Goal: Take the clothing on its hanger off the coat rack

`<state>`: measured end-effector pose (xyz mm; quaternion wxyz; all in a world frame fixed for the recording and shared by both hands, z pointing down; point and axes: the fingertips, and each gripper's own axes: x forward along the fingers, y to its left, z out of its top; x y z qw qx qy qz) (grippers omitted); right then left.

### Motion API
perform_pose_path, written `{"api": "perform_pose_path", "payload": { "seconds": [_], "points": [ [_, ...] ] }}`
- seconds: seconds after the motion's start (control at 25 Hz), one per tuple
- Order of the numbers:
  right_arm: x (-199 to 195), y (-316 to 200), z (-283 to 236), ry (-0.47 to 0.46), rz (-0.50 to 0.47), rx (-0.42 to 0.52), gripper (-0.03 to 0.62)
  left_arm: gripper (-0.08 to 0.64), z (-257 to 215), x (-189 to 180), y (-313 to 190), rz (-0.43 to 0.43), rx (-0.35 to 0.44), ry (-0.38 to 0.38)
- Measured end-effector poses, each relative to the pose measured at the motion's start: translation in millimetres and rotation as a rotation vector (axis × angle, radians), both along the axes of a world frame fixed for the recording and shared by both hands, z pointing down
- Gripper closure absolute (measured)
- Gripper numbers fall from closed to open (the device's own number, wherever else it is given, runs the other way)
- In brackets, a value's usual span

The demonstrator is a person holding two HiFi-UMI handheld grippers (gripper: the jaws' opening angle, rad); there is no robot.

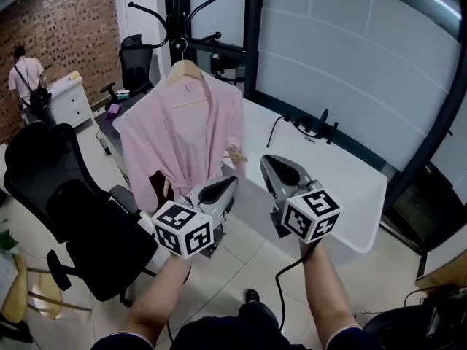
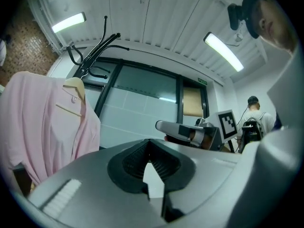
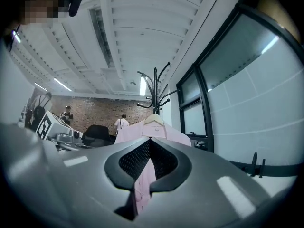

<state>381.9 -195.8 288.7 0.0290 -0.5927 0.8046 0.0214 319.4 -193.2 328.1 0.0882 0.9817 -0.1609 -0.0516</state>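
Left tongs (image 1: 230, 183) closed, empty | right tongs (image 1: 266, 160) closed, empty | pink robe (image 1: 182, 137) draped on wooden hanger (image 1: 184, 69)

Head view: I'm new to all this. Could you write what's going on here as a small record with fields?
garment: pink robe, hanging on a hanger
hanger: pale hanger, hooked on the coat rack
coat rack: black coat rack, behind the robe
left gripper: left gripper, jaws together, holding nothing, apart from the robe
right gripper: right gripper, jaws together, holding nothing, apart from the robe
nearby: white table at right, black office chair at left
task state: robe not yet taken off the rack
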Motion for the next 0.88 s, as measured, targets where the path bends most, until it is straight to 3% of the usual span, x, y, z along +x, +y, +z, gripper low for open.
{"api": "perform_pose_path", "payload": {
  "seconds": [0.48, 0.88],
  "points": [
    [21, -86, -10, 0.016, -0.279, 0.005, 0.591, 0.548, -18, 23, -71, -0.286, 0.030, -0.019],
    [-6, -114, -18, 0.016, -0.403, 0.037, 0.591, 0.548, -28, -2, -92, -0.427, 0.063, -0.058]
  ]
}}
